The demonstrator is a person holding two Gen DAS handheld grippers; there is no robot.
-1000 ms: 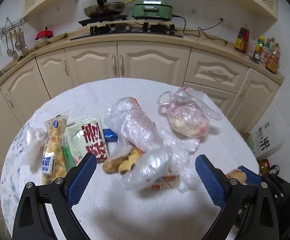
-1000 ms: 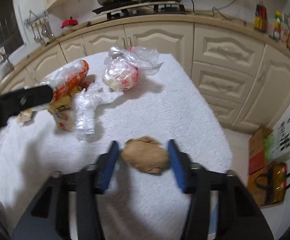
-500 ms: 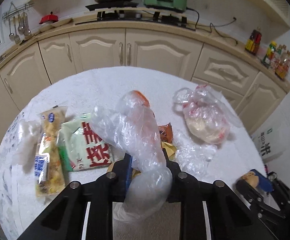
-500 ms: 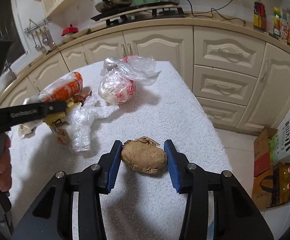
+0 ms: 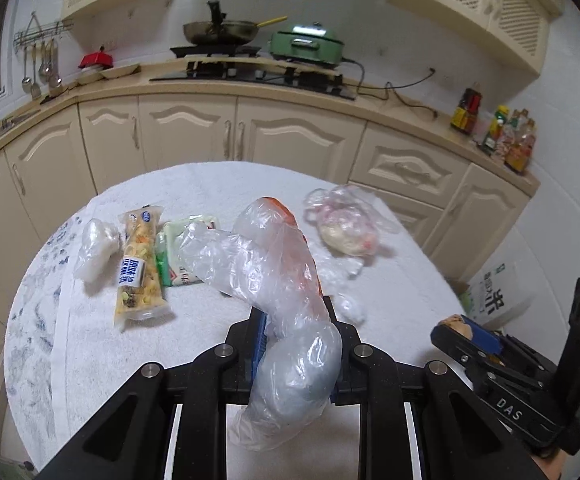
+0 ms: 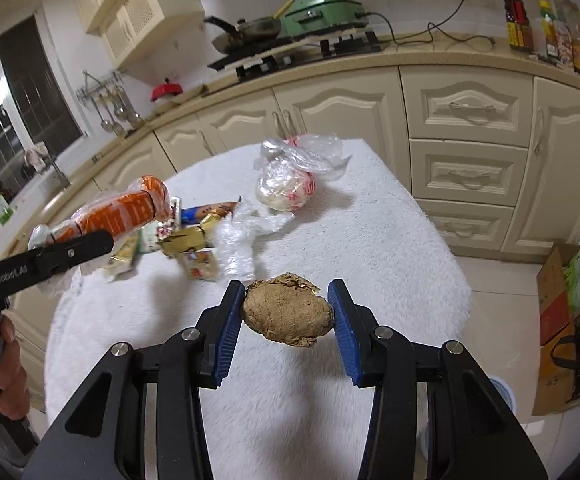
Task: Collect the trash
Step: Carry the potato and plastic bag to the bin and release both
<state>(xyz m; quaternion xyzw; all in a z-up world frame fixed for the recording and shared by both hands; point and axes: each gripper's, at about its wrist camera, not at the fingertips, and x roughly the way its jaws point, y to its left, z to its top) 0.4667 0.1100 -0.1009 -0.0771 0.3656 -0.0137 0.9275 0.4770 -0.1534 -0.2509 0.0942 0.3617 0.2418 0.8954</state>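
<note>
My left claw is clamped hard on a long clear plastic bag with something orange inside; the bag rises up and away from the blue pads and its near end bulges out toward me. In the right wrist view the same bag shows as an orange roll held clear above the cloth on the left.

My right claw pinches a crumpled brown paper wad between both blue pads, lifted off the table, which wears a fluffy white cover.

Just beyond the wad, left of centre, lies a loose pile: a gold wrapper, a small printed packet and a scrap of clear film. Farther back and to the right sits a knotted plastic bag holding something pale with red marks.

From the left wrist, the table's left side holds a yellow snack packet, a green-and-white packet just right of it, partly behind my bag, and a white crumpled bag at the far left.

Beyond the table run cream cabinets, with a pan and a green cooker on the counter.
</note>
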